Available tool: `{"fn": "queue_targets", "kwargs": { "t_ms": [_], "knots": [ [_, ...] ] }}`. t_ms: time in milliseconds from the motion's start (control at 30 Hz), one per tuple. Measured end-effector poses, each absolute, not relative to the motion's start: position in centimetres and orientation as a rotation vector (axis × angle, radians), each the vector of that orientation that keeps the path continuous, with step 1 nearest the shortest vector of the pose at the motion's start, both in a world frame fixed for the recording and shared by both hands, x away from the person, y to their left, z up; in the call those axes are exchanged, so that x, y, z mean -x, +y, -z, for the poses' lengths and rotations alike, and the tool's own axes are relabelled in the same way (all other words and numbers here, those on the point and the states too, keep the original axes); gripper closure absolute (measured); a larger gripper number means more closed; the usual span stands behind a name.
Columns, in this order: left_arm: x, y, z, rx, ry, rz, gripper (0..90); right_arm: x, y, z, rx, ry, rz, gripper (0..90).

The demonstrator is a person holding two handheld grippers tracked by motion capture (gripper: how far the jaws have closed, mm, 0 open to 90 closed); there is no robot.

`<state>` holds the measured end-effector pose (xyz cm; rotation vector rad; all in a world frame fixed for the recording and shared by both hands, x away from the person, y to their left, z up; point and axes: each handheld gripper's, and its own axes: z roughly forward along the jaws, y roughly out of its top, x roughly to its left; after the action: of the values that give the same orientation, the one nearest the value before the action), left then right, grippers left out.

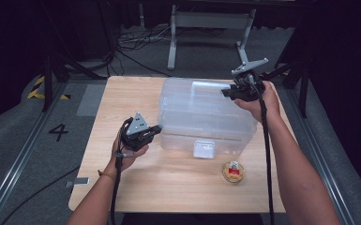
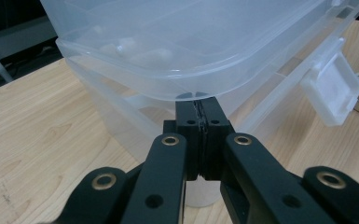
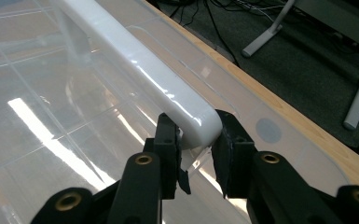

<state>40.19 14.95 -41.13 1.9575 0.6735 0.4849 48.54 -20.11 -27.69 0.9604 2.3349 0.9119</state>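
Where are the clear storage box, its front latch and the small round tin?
clear storage box (image 1: 201, 105), high view, middle of the lid.
front latch (image 1: 203, 149), high view, flap on the near wall.
small round tin (image 1: 233, 171), high view, its top face, on the table near the box's front right corner.

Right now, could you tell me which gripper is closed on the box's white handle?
The right gripper: its jaws clasp the white handle; the left gripper is shut at the lid rim.
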Motion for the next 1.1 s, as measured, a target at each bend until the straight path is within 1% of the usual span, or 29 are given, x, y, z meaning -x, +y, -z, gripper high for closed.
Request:
{"fn": "queue_targets", "kwargs": {
  "t_ms": [300,400,567,833,967,1100],
  "knots": [
    [-40.2,14.9,41.1,-1.965,0.677,-0.486,89.6,-47.7,-20.3,27.6,-0.912,2.304,-0.905,70.4],
    [-40.2,14.9,41.1,-1.966,0.679,-0.487,89.7,-47.2,-20.8,27.5,-0.91,2.284,-0.916,67.8],
    [-40.3,14.9,41.1,-1.97,0.676,-0.483,89.7,-46.0,-22.6,27.3,-0.905,2.243,-0.913,62.2],
    [-40.3,14.9,41.1,-1.971,0.671,-0.475,89.8,-43.7,-26.8,27.7,-0.892,2.178,-0.948,53.5],
    [-40.3,14.9,41.1,-1.974,0.672,-0.477,89.9,-42.4,-29.0,28.1,-0.873,2.117,-0.959,51.7],
    [-40.3,14.9,41.1,-1.976,0.669,-0.474,89.8,-41.3,-30.4,28.8,-0.857,2.101,-0.969,49.7]
  ]
}}
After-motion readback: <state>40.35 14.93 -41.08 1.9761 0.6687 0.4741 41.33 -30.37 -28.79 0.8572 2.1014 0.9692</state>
